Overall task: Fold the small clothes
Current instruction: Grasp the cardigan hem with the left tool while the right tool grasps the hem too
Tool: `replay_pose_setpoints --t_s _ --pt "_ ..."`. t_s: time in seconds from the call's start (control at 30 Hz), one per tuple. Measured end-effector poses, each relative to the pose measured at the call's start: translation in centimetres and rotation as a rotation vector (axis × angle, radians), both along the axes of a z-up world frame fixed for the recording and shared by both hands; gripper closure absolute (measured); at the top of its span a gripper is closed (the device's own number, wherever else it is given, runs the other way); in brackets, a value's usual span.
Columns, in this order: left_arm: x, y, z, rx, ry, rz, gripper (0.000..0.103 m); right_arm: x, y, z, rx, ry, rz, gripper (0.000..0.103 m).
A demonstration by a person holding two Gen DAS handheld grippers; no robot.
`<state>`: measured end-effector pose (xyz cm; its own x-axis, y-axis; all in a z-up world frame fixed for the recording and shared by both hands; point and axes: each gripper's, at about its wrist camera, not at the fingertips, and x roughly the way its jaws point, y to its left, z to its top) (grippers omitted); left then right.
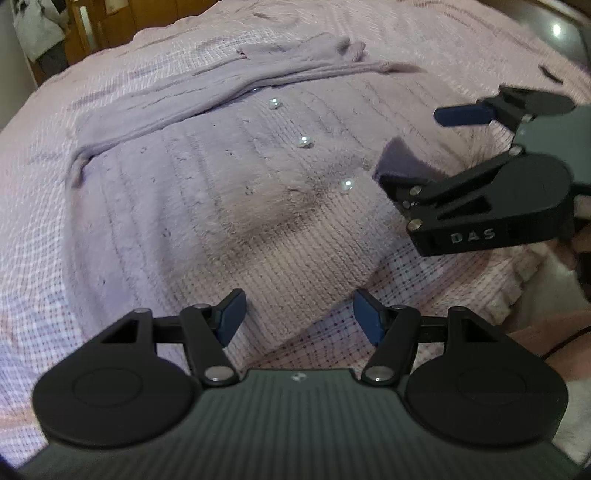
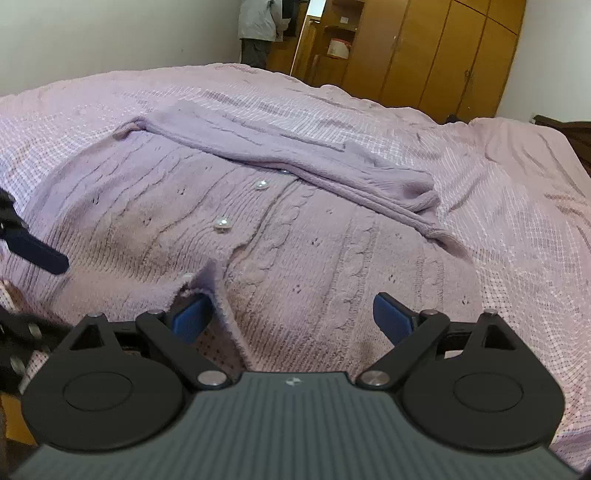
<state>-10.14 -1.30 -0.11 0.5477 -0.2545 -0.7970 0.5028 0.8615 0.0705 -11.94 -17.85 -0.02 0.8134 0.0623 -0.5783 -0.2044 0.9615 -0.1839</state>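
We work over a bed (image 2: 517, 192) covered in a pink knitted blanket (image 1: 44, 229), with a wooden wardrobe (image 2: 443, 55) against the far wall ahead of our right jaws and a person (image 2: 258, 29) standing near it, beside an open doorway.

The lilac cardigan (image 2: 295, 258) lies flat on the blanket, front side up with its pearl buttons (image 1: 303, 141) showing, spreading out ahead of both pairs of jaws. One sleeve (image 2: 303, 162) is folded across the upper body of the garment, beyond the jaws.

Our left gripper (image 1: 299, 317) tilts down over the near hem of the cardigan, its jaws apart with nothing between them, the knit lying just below the pads. Our right gripper (image 2: 295, 317) is angled less steeply over the opposite part of the hem. Its jaws stand wide apart; a raised flap of the cardigan's front edge (image 2: 201, 284) sits just ahead of the left-hand pad, touching or nearly so, but no pad presses on it.
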Motion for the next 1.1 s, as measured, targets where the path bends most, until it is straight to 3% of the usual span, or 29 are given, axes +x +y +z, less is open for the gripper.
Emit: replay_pose_setpoints --t_s 0.2,0.23,0.33,0.67,1.0,1.1 --pt "1.1 -0.9 -1.1 0.058 -0.088 0.044 0.037 0.0 0.2 0.0 0.013 -0.001 -0.005 0.008" --pt "1.1 -1.0 -1.1 0.061 -0.108 0.042 0.041 -0.1 0.1 -0.1 0.015 -0.001 -0.005 0.008" --pt "1.3 -1.1 -0.7 0.051 -0.138 0.030 0.088 -0.2 0.0 -0.2 0.027 0.005 -0.002 0.008" --pt "0.9 0.1 2.0 -0.065 -0.203 0.094 0.091 -1.9 0.5 -0.8 0.051 0.009 0.042 0.008" --pt "0.0 0.9 5.4 -0.150 -0.278 0.142 0.091 -3.4 1.4 -1.6 -0.016 0.000 0.052 0.008" --pt "-0.1 1.3 6.0 -0.157 -0.296 0.157 0.091 -3.6 1.0 -1.5 -0.040 -0.030 0.004 0.017"
